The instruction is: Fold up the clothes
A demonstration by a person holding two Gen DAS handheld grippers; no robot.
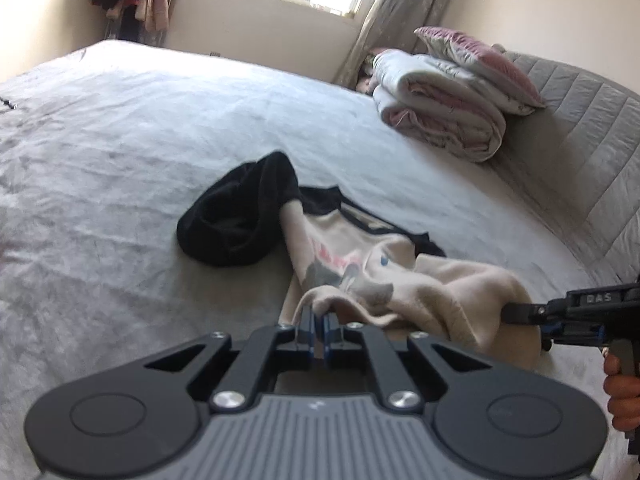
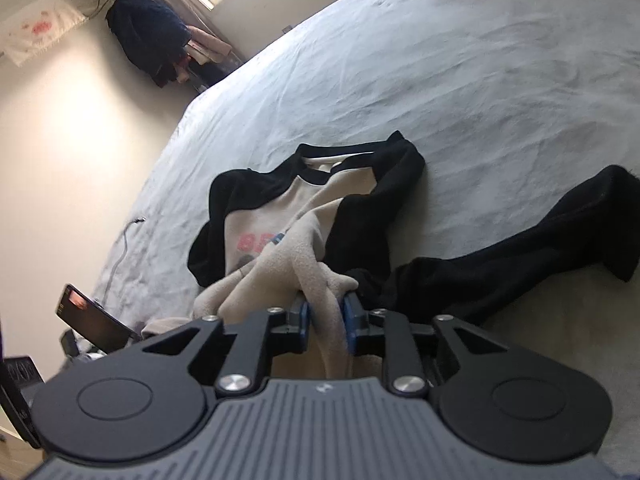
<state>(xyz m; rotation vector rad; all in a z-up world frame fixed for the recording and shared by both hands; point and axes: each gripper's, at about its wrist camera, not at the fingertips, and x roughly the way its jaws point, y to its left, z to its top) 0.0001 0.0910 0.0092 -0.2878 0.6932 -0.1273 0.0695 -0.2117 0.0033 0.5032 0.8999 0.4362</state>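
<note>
A cream sweatshirt (image 1: 360, 268) with black sleeves and a printed front lies crumpled on the bed (image 1: 120, 160). It also shows in the right wrist view (image 2: 264, 220). My left gripper (image 1: 319, 316) is shut on the sweatshirt's cream hem, lifted slightly. My right gripper (image 2: 325, 312) is shut on another bunch of the cream hem; it shows in the left wrist view (image 1: 516, 310) at the right, pinching the cloth. One black sleeve (image 1: 236, 220) is bunched to the left; in the right wrist view a black sleeve (image 2: 520, 248) stretches out right.
Folded quilts and a pink pillow (image 1: 452, 100) sit at the head of the bed by the grey headboard (image 1: 580, 140). Clothes hang in the far corner (image 2: 156, 48). A phone on a stand (image 2: 92, 316) and a cable (image 2: 124, 248) are at the bed's left edge.
</note>
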